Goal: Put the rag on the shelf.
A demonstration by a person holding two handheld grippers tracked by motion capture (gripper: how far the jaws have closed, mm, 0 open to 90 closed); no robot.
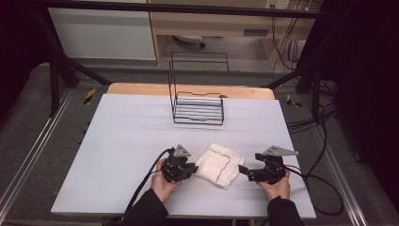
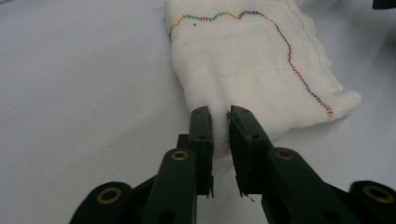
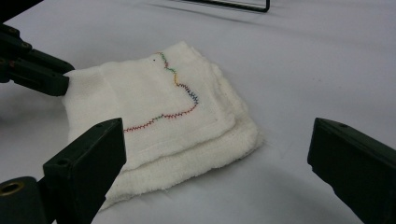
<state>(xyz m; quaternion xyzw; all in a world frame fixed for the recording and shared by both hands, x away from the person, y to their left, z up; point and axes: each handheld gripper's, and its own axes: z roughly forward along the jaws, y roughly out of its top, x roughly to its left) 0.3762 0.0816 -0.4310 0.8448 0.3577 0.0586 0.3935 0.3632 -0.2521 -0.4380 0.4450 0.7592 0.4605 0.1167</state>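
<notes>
While the folded cloth (image 1: pixel 219 165) lies near the tabletop's (image 1: pixel 122 141) front edge, we flank it. Left gripper view: our left hand-held gripper (image 2: pixel 219 116) pinches its edge. Right gripper view: our right hand-held gripper (image 3: pixel 215 154) gapes beside it; next, we judge, it must close on a corner.

Left gripper (image 1: pixel 188 168): black, blocky body; grey three-cornered plate riding on top.
Left cable (image 1: pixel 143 183): black, trailing from the body.
Left jaws up close: two flat black bars on thick black arms, brass-ringed holes at the pivots, small screws set in the faces.
Right gripper (image 1: pixel 241 169): black again, with a longer grey three-cornered plate.
Right cable (image 1: pixel 324 197): black, looping.
Right jaws up close: chunky black blocks, one brass-ringed hole.
Sleeves (image 1: pixel 148 211): dark, on both forearms.
</notes>
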